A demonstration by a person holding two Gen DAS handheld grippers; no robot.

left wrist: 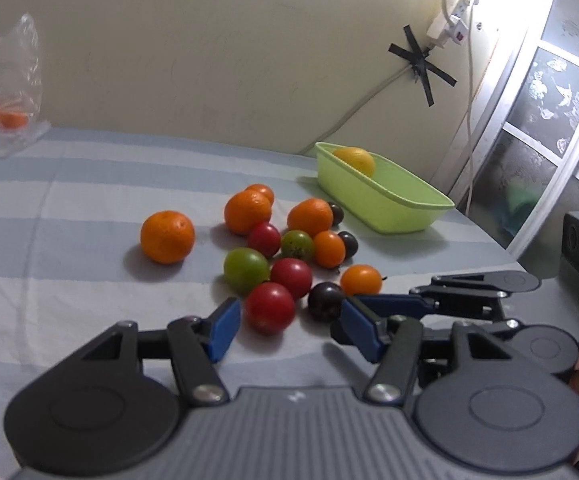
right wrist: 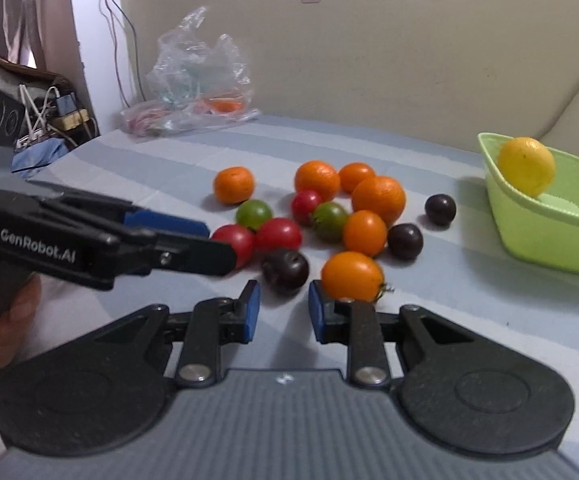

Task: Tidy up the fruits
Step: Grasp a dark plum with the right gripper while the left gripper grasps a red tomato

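The left tool (left wrist: 285, 322) hovers low at the near edge of a cluster of fruit on the striped tabletop (left wrist: 69, 200), its blue pads spread wide apart and empty; a red tomato (left wrist: 270, 307) sits just beyond the gap, slightly left of centre, and a dark plum (left wrist: 325, 301) lies close to the right pad. The right tool (right wrist: 283, 314) is likewise open and holds nothing, with a dark plum (right wrist: 285, 270) just past its gap and an orange tomato (right wrist: 352, 276) directly above its right pad. In the middle of both views the pile mixes mandarins (left wrist: 167, 236), red, green and orange tomatoes and dark plums, most of them touching one another. A light green basket (left wrist: 385, 204) stands at right of the pile, apart from it, with a yellow lemon (left wrist: 355, 160) inside at its far end. A crumpled clear plastic bag (right wrist: 197, 80) lies against the wall at upper left of the right wrist view.
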